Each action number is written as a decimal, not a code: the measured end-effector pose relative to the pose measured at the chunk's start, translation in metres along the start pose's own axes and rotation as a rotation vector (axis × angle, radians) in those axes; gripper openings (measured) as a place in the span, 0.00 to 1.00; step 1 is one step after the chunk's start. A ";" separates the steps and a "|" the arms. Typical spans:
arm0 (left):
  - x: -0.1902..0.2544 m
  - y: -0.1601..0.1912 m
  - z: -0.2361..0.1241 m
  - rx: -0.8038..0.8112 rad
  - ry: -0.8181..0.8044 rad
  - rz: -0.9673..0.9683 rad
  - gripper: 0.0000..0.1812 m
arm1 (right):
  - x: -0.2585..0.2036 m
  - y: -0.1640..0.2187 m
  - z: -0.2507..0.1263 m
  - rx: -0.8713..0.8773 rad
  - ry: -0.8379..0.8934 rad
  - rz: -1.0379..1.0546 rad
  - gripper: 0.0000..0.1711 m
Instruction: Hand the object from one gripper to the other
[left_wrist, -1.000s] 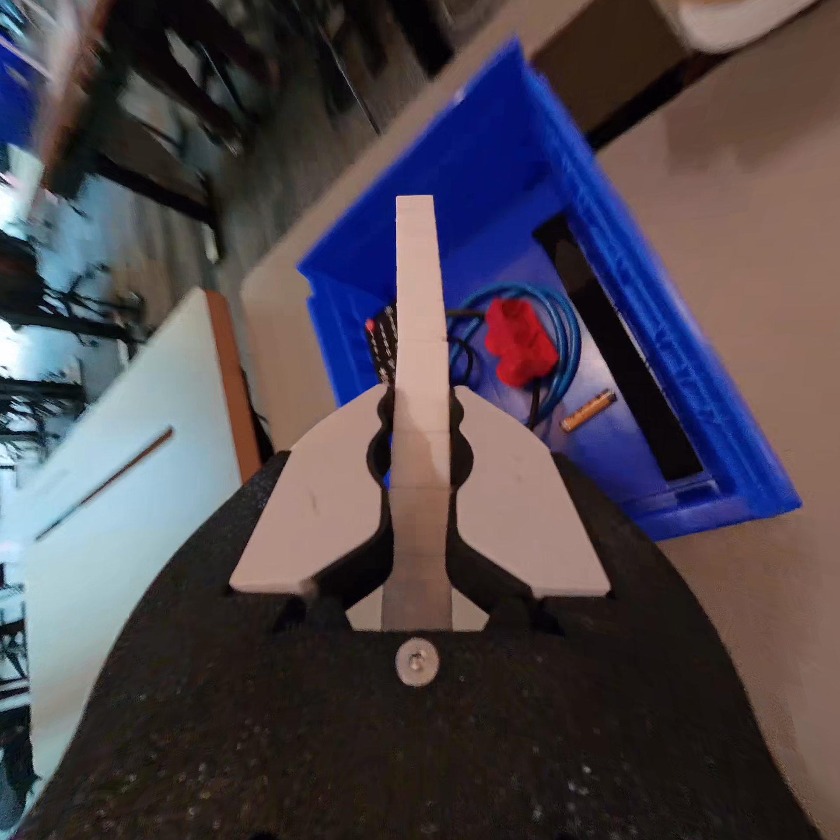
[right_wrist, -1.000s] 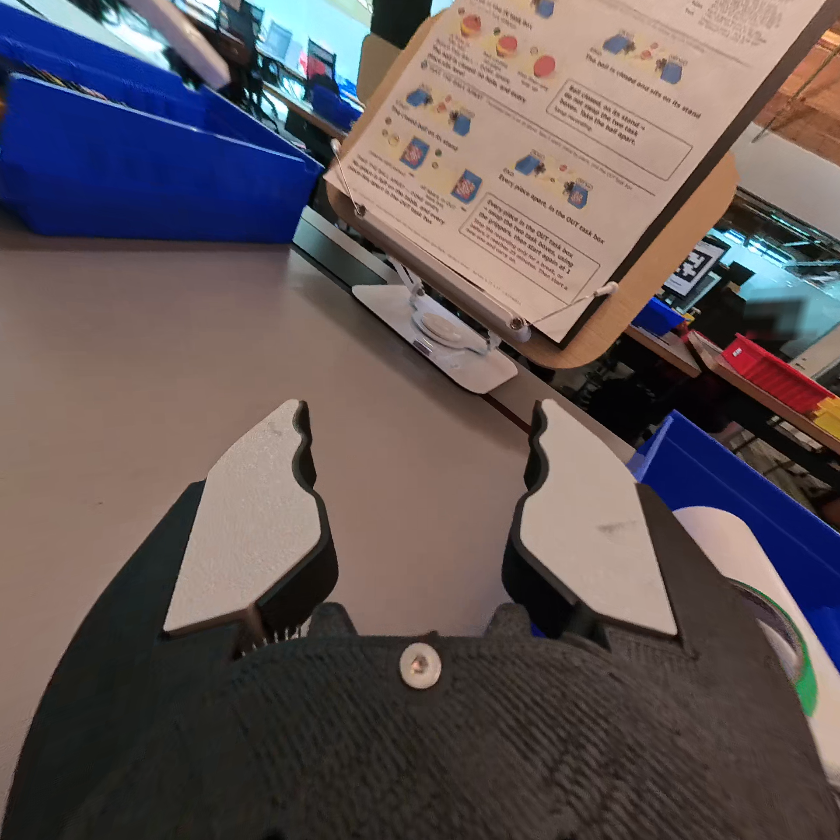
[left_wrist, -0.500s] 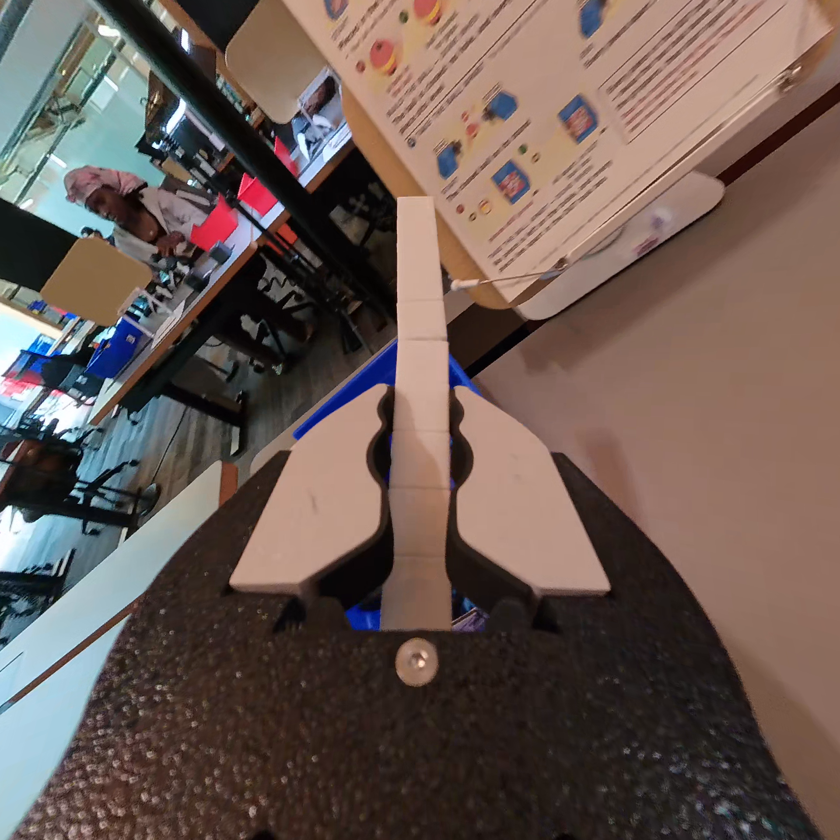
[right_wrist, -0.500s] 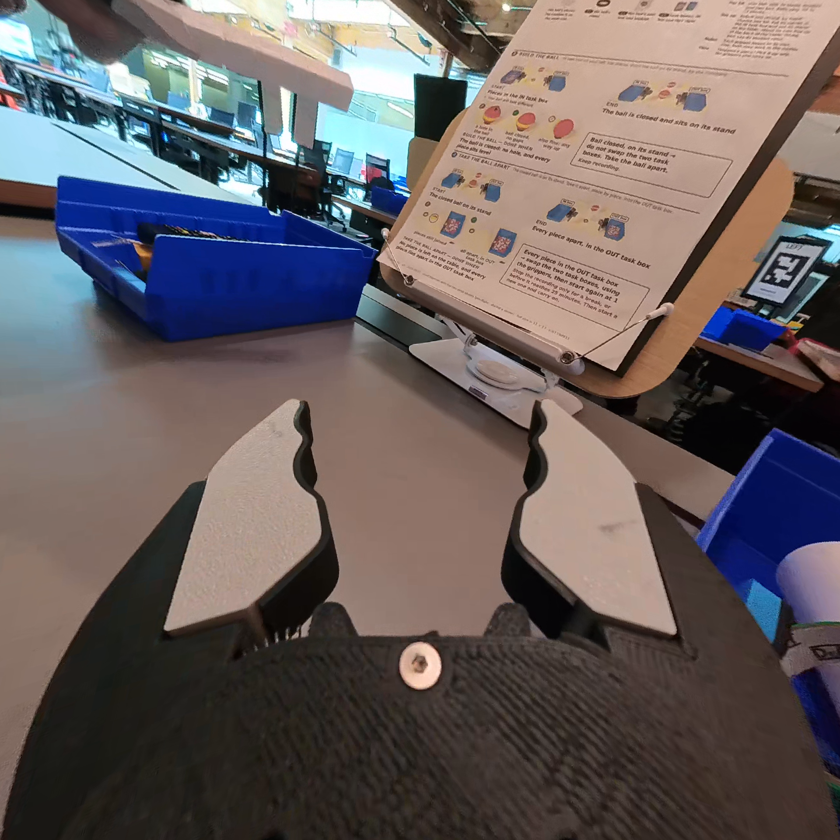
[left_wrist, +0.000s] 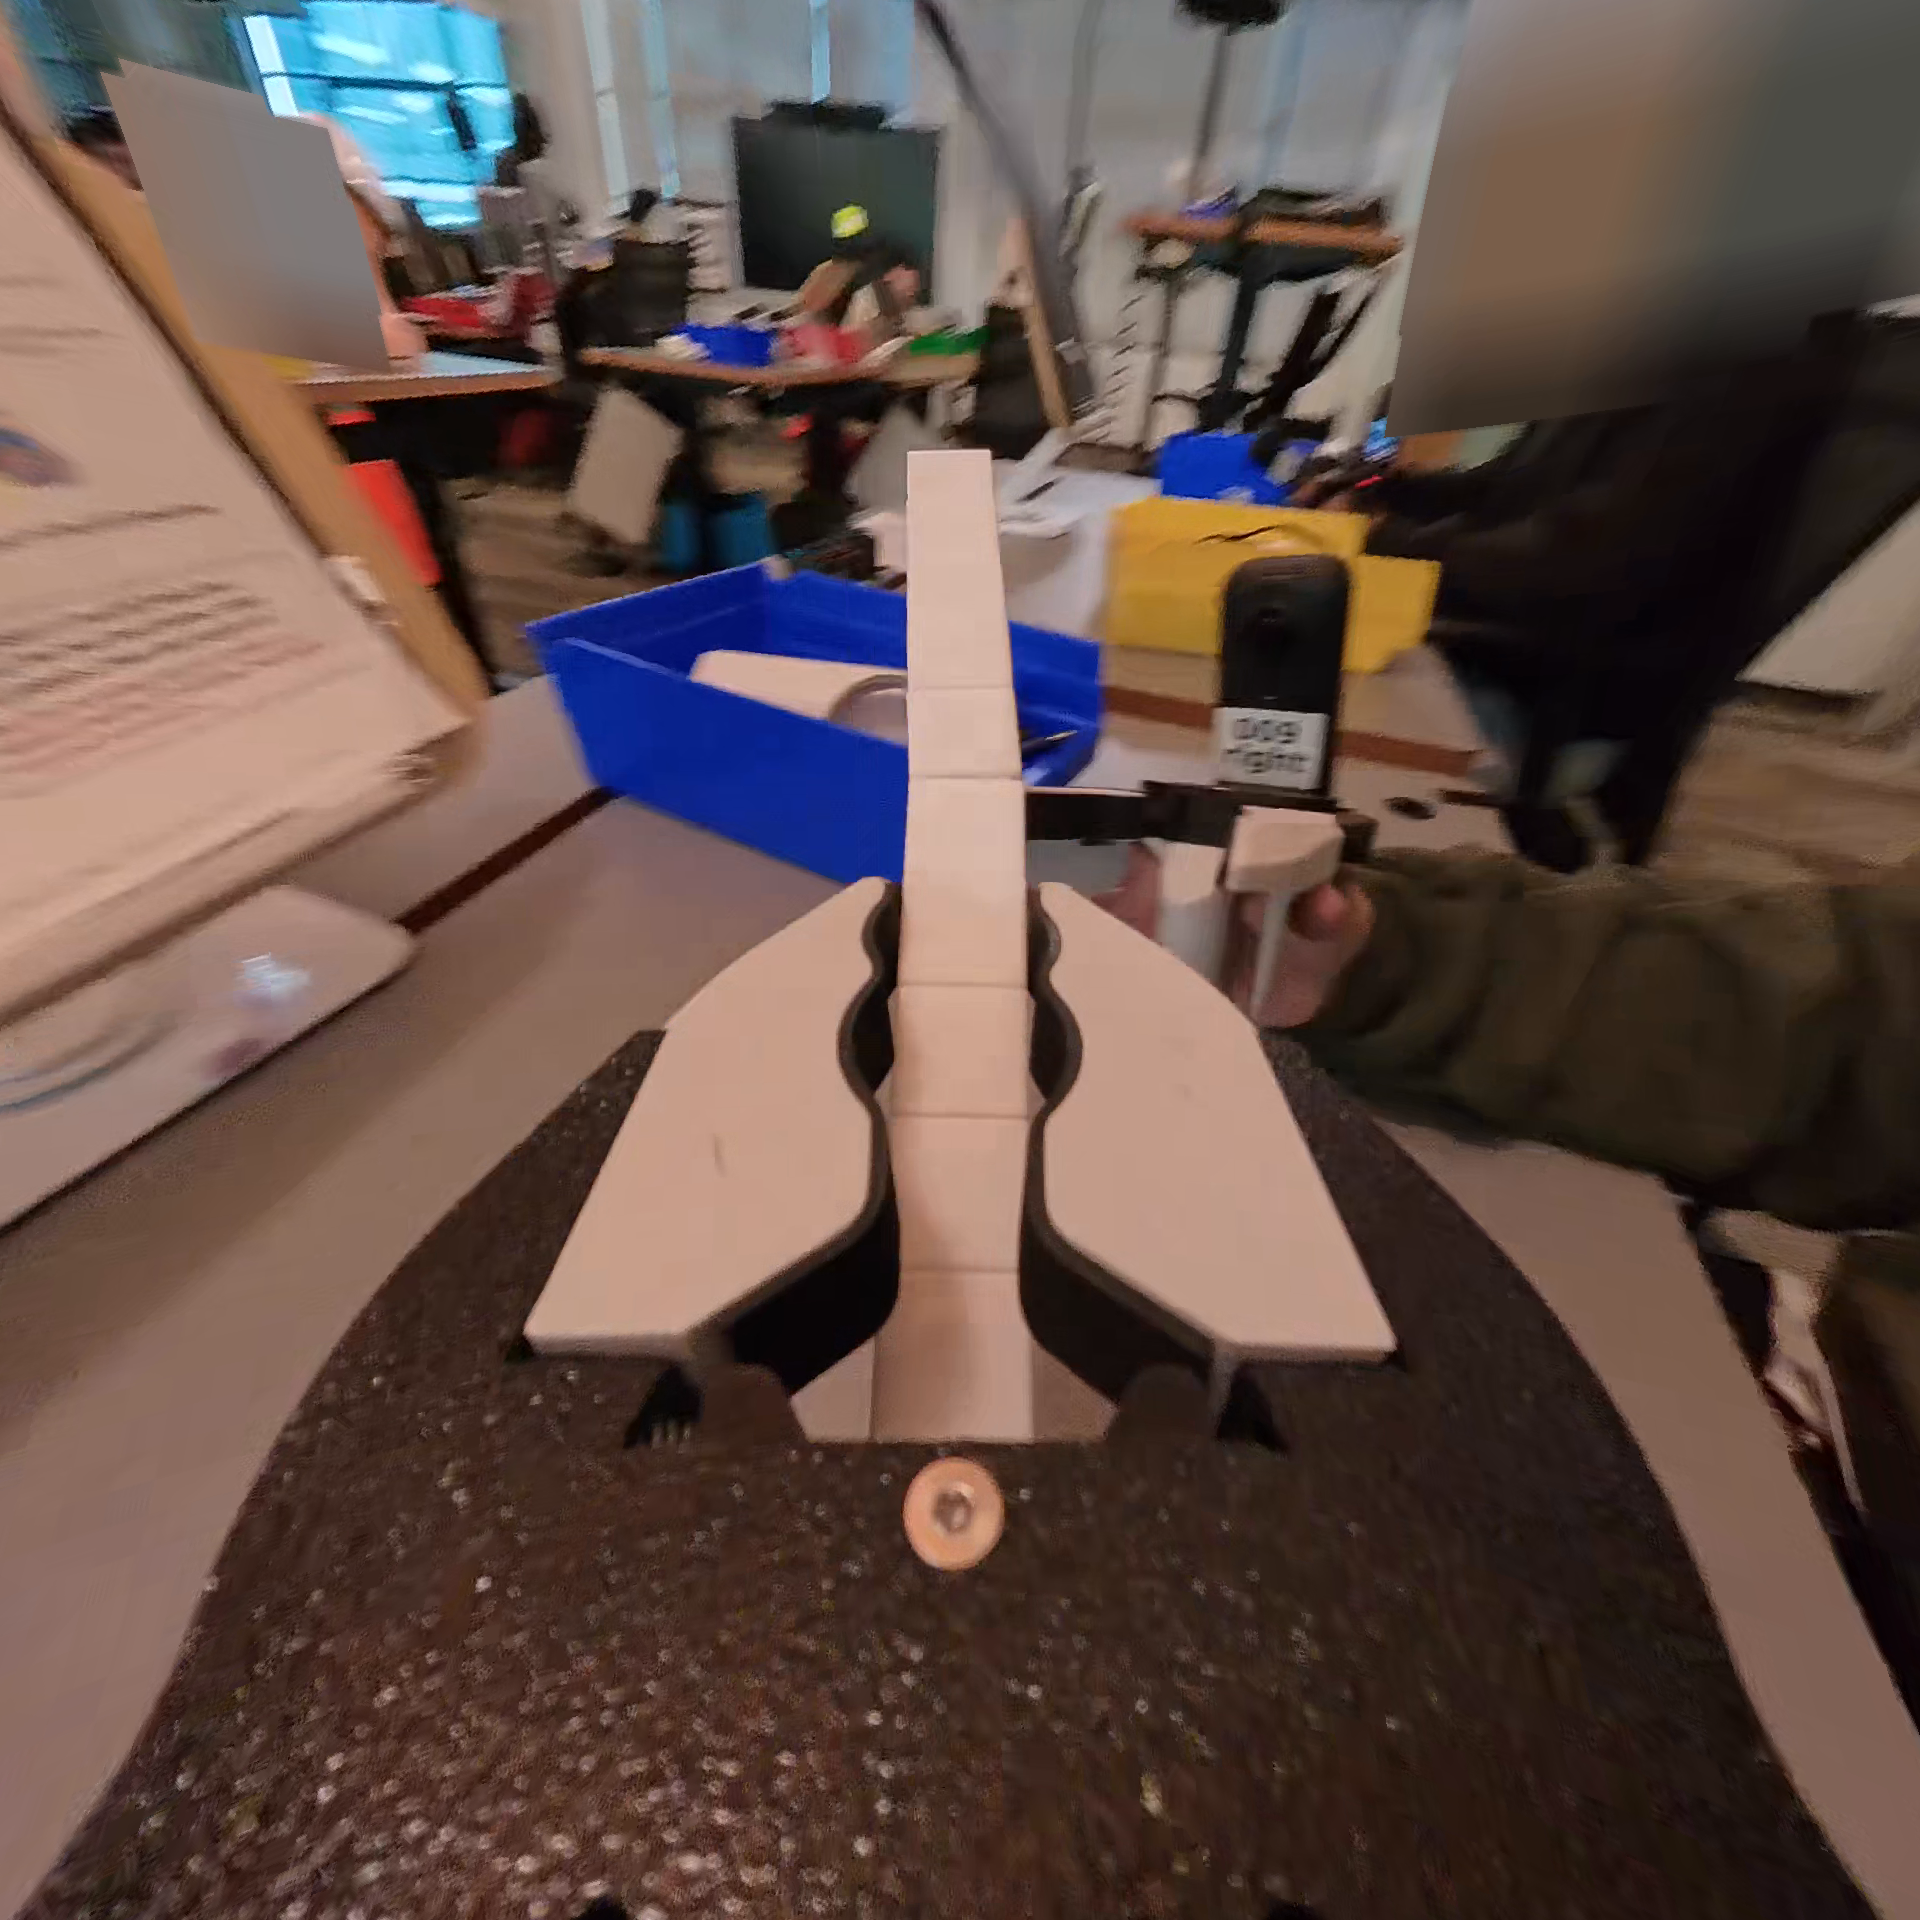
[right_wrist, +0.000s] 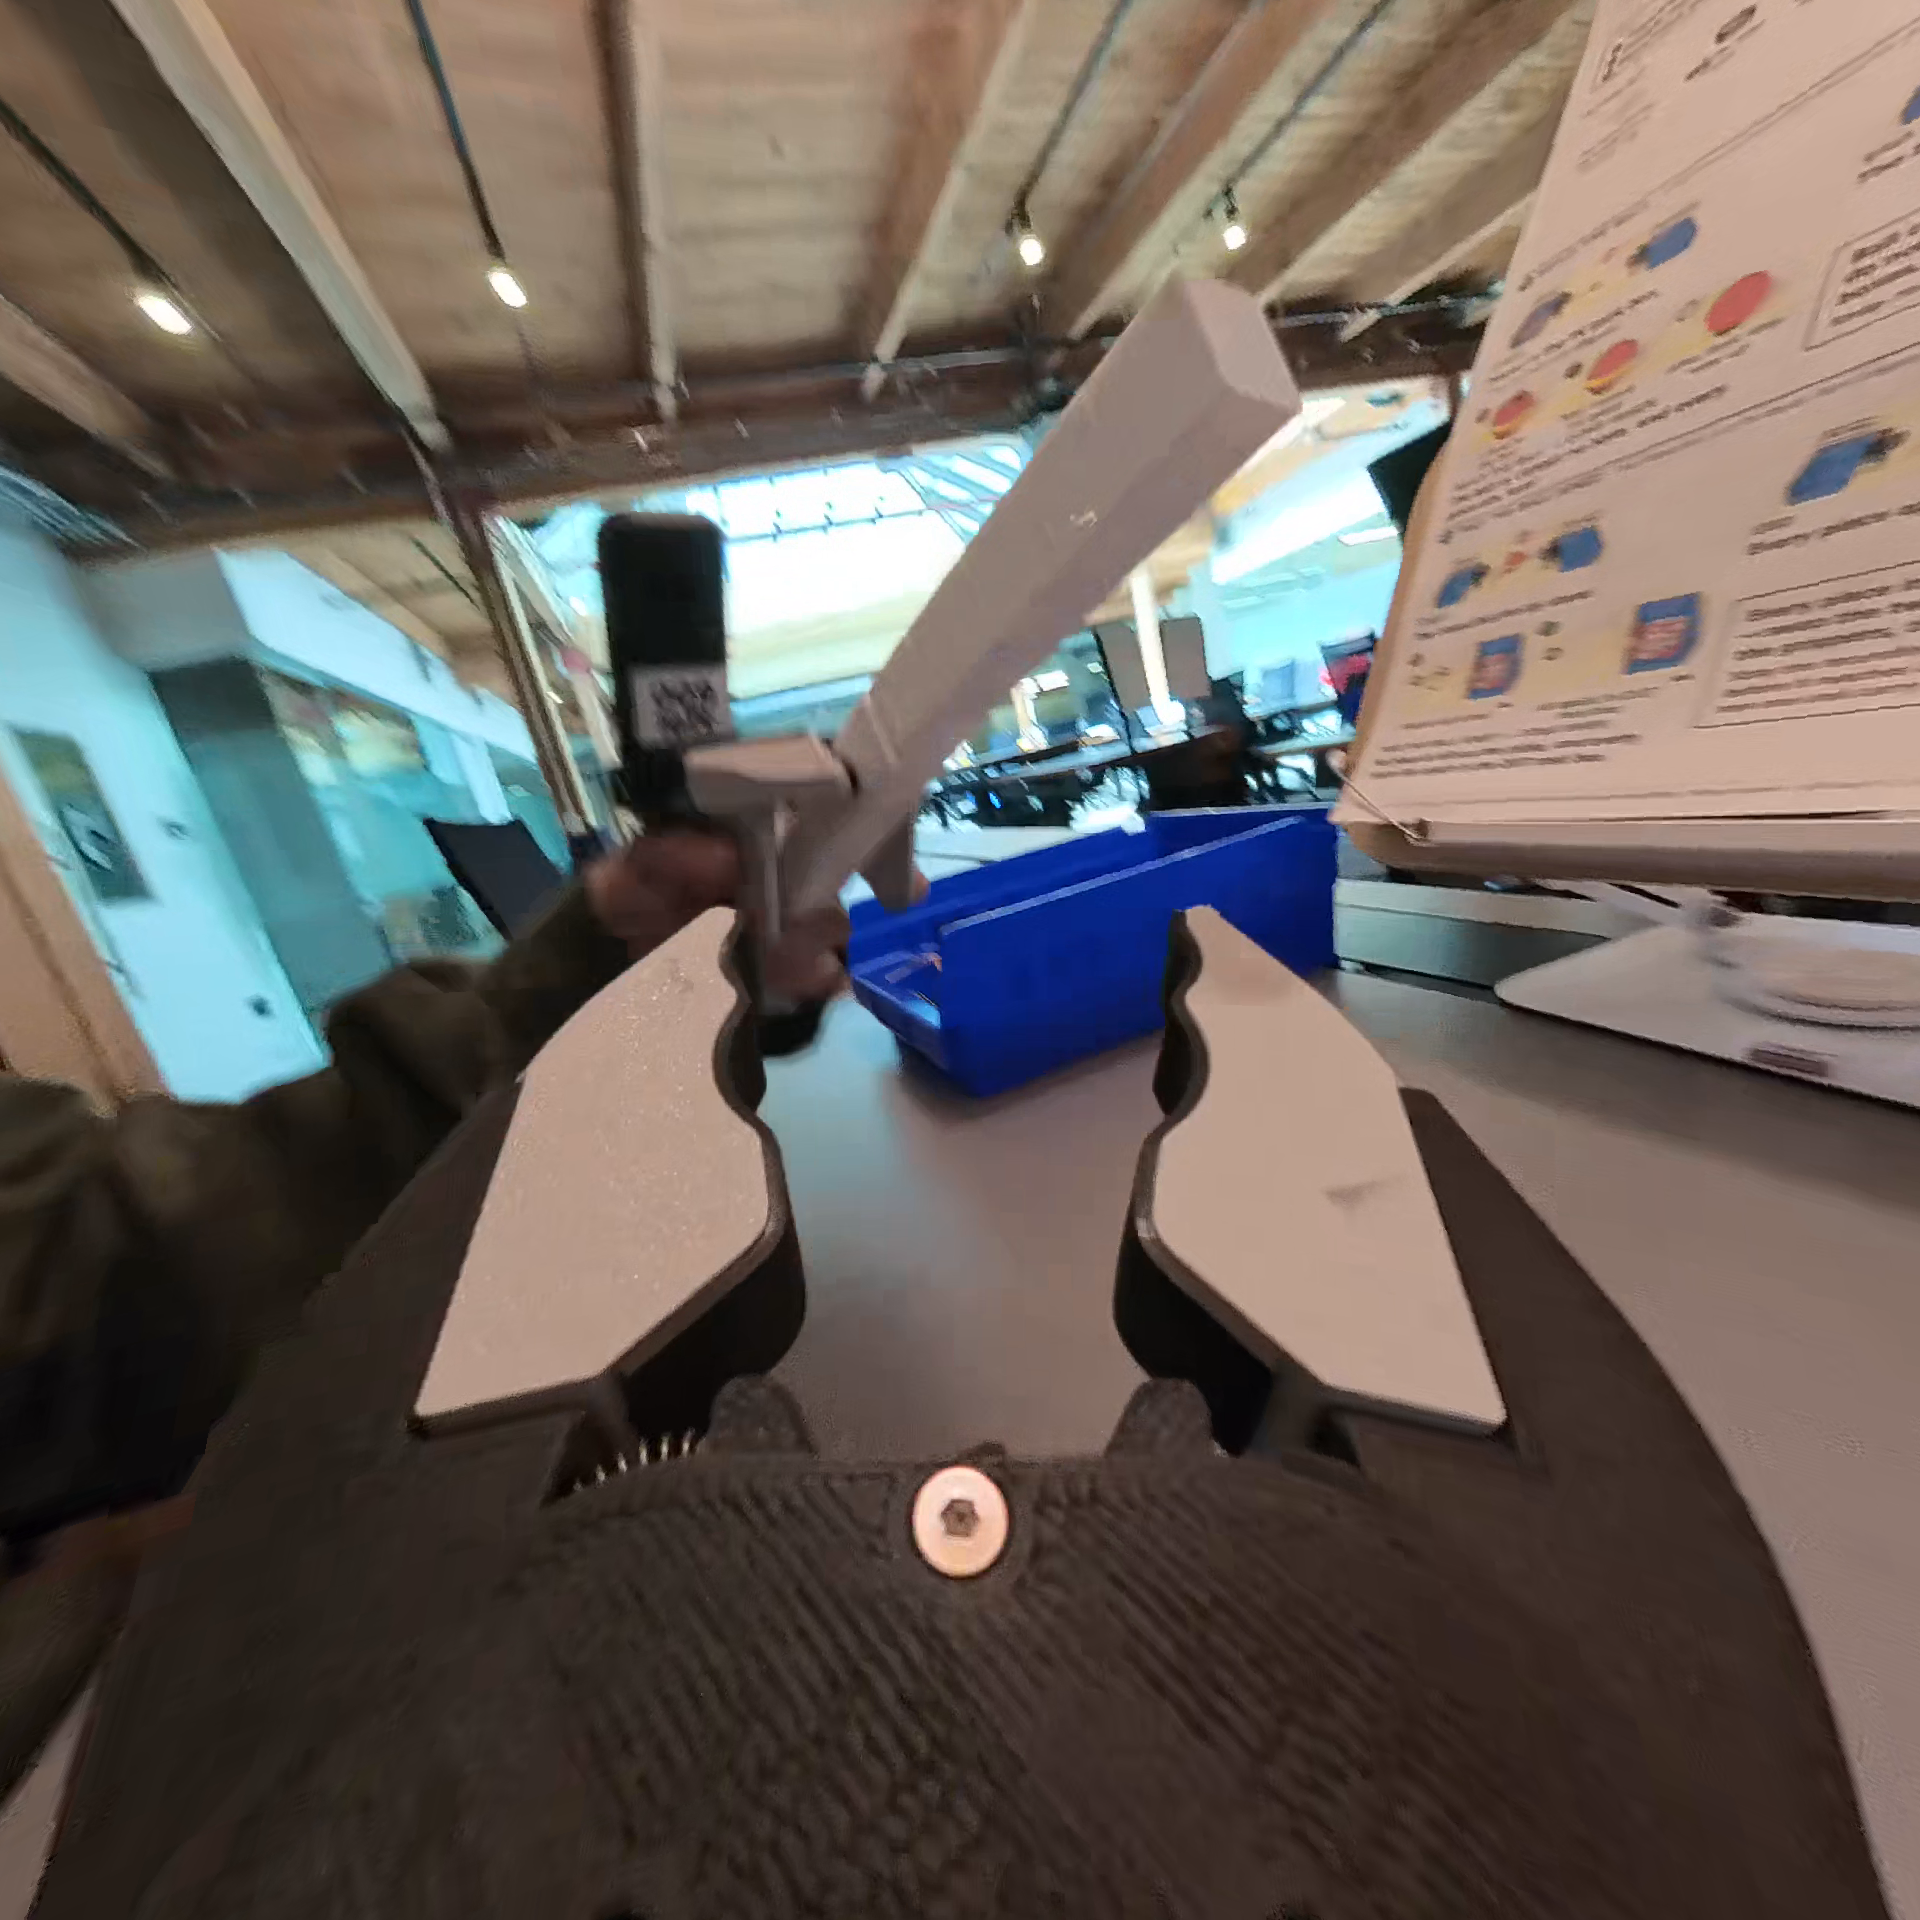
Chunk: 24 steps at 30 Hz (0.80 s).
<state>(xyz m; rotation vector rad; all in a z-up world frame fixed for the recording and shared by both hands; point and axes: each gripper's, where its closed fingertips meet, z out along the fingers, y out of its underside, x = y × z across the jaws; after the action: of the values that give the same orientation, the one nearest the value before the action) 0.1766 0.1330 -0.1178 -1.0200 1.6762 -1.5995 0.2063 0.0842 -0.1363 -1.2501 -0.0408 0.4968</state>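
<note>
My left gripper (left_wrist: 961, 904) is shut on a long white segmented bar (left_wrist: 956, 665). The bar runs straight out past the fingertips, above the grey table (left_wrist: 312, 1195). My right gripper (right_wrist: 956, 935) is open and empty, held low over the table. In the right wrist view the left gripper (right_wrist: 842, 821) is ahead and to the left, and holds the bar (right_wrist: 1039, 582) slanting up to the right, apart from my right jaws. In the left wrist view the right gripper (left_wrist: 1236, 862) is ahead on the right, in a hand with an olive sleeve (left_wrist: 1558, 1018).
A blue bin (left_wrist: 727, 727) with a white roll stands ahead of the left gripper, with a yellow bin (left_wrist: 1195, 582) behind it. Another blue bin (right_wrist: 1039, 977) lies ahead of the right gripper. A sheet on a stand (right_wrist: 1662, 520) rises at the right, also shown in the left wrist view (left_wrist: 156, 623). There is about 8 centimeters between the tips of the two grippers.
Both grippers have swung round to face each other, and each now shows in the other's view. The left stays shut on the bar, and the right stays open.
</note>
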 end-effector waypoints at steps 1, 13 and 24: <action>0.006 0.005 0.007 0.015 0.042 -0.010 0.12 | -0.002 -0.005 -0.001 0.030 -0.020 0.020 0.43; 0.029 0.051 0.032 -0.015 0.136 -0.020 0.12 | 0.007 -0.021 -0.013 0.152 -0.053 0.110 0.18; 0.029 0.065 0.019 -0.088 0.136 0.074 0.12 | 0.001 0.005 -0.009 -0.022 -0.153 0.266 0.16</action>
<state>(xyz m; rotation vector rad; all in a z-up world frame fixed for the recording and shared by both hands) 0.1699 0.0971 -0.1817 -0.8978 1.8675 -1.5905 0.2078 0.0778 -0.1438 -1.2431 -0.0089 0.8235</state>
